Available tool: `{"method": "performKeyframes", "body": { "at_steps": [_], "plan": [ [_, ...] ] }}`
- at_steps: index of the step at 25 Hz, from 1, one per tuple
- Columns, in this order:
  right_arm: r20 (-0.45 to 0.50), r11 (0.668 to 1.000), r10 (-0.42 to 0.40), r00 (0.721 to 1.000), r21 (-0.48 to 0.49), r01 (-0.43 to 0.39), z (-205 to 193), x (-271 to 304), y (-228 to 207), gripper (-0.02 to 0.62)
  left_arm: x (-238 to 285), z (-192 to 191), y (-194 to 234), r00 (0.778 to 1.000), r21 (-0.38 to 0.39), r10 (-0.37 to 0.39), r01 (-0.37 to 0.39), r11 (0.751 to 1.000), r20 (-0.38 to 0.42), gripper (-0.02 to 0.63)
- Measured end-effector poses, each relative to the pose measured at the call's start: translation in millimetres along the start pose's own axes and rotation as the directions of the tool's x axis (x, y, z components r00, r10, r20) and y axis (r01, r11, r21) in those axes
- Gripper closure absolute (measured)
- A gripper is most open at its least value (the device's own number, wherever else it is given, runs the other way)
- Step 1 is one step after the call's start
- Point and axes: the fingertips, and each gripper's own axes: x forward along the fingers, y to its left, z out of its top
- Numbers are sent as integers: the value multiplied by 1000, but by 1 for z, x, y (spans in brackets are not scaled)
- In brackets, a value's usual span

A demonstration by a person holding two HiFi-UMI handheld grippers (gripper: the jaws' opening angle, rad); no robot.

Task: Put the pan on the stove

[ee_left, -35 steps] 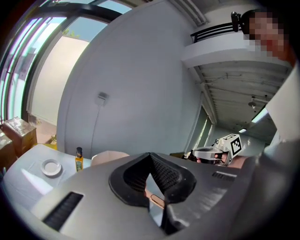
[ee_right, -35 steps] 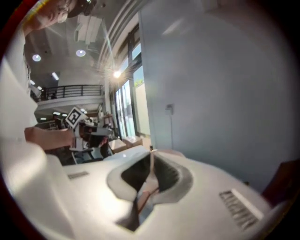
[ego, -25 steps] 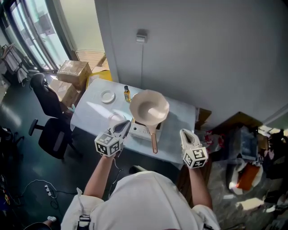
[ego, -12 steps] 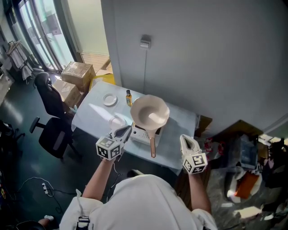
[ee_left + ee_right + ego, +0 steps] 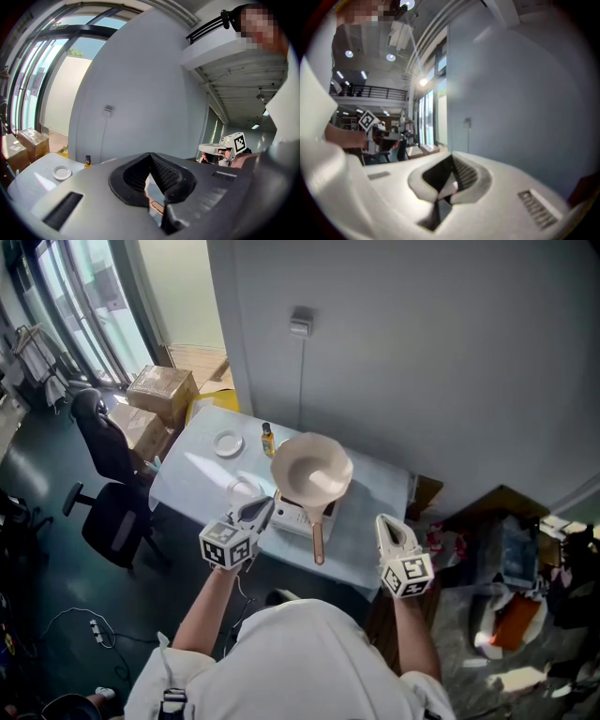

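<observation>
One pan [image 5: 311,471] atop the one stove [image 5: 292,515], hiding most of it, on the surface [image 5: 192,470]. One bottle [image 5: 267,439] and one small dish [image 5: 227,442] behind. Left tongs [image 5: 262,506] and right tongs [image 5: 386,523] both pinched together, empty, apart from the pan.

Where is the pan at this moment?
In the head view the pan sits on the white stove, near the middle of the table. Its handle points toward the person, and the small bottle stands just to its left.

White short-sleeved shirt [image 5: 300,662]; left gripper [image 5: 266,505] grey, right gripper [image 5: 383,519] white (each carries a cube [image 5: 228,543] of black-and-white square markers)
</observation>
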Motion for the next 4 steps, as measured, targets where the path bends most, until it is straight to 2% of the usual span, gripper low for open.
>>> {"method": "performKeyframes", "body": {
  "at_steps": [4],
  "plan": [
    [-1,1000,-1,1000,12,1,2,-1,0,563,3,3,-3,1000,2,-2,2,1000,5,584]
  ]
}}
